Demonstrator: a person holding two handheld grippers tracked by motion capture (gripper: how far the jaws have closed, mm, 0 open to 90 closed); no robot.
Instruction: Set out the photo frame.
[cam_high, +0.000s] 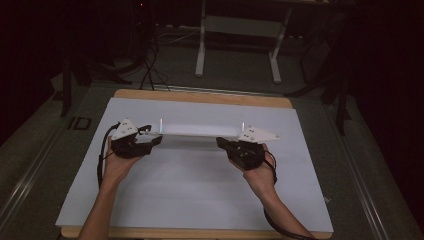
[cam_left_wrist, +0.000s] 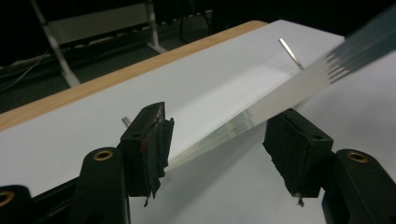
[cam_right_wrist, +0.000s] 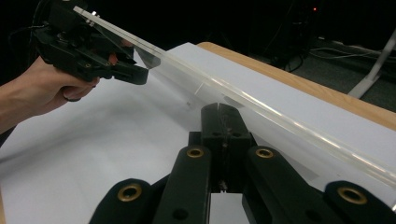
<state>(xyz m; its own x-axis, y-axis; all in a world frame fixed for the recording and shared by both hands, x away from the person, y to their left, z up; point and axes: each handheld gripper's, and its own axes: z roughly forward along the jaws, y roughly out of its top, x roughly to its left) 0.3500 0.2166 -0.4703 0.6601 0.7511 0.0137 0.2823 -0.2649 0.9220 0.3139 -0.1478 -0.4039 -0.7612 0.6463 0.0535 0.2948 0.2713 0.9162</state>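
A long clear plate (cam_high: 200, 130) hangs level a little above the white sheet (cam_high: 200, 195), between both grippers. My left gripper (cam_high: 156, 140) is at its left end. In the left gripper view this gripper (cam_left_wrist: 224, 140) stands open, its pads (cam_left_wrist: 156, 135) wide apart, and the plate (cam_left_wrist: 280, 93) runs out between them without being squeezed. My right gripper (cam_high: 222, 142) is at the plate's right end. In the right gripper view its jaws (cam_right_wrist: 220, 112) are shut together, and their tips meet the near edge of the plate (cam_right_wrist: 261, 105). The left gripper (cam_right_wrist: 135, 74) shows farther off.
Two thin metal pins (cam_high: 161, 125) (cam_high: 243, 126) stand upright near the plate's ends. The white sheet covers a wooden table (cam_high: 200, 96). A white desk frame (cam_high: 240, 30) and cables stand on the dark floor beyond the table's far edge.
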